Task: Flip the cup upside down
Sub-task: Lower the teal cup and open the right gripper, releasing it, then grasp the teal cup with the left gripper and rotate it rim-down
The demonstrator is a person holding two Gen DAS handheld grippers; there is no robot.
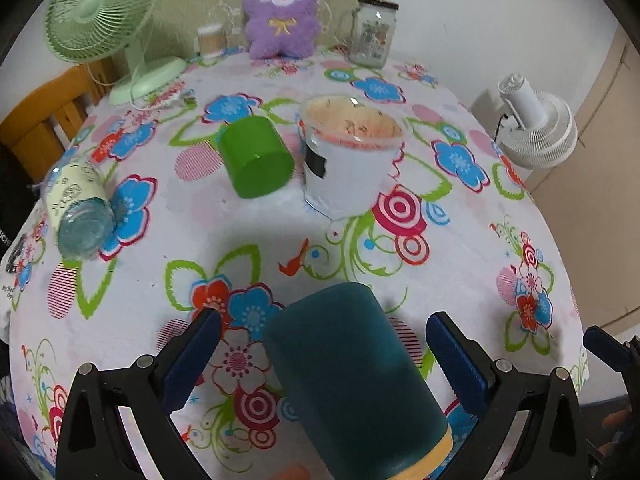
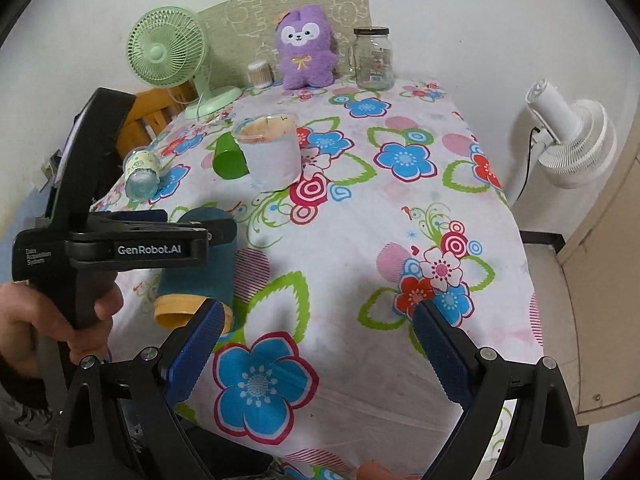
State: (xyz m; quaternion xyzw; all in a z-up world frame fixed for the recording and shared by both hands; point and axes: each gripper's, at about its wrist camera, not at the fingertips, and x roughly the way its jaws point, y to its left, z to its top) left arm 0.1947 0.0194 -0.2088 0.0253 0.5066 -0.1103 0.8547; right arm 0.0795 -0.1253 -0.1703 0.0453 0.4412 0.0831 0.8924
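The teal cup is lying on its side on the flowered tablecloth, its closed base pointing away toward the middle of the table and its yellow-banded rim facing the near edge. The left gripper is straddling it with both blue pads spread wide, the jaws standing clear of the cup's sides and gripping nothing. In the right wrist view the person's left hand is wrapping the black handle of that tool, which is sitting over the cup. The right gripper is hanging above the near part of the cloth to the right of the cup, its jaws likewise opened wide and holding nothing. Farther back, a green cup is lying on its side just beside a white tub standing upright, and a clear bottle is lying near the left edge. Along the wall a green fan, a purple plush toy and a glass jar are standing, while a white fan is sitting off the table to the right.
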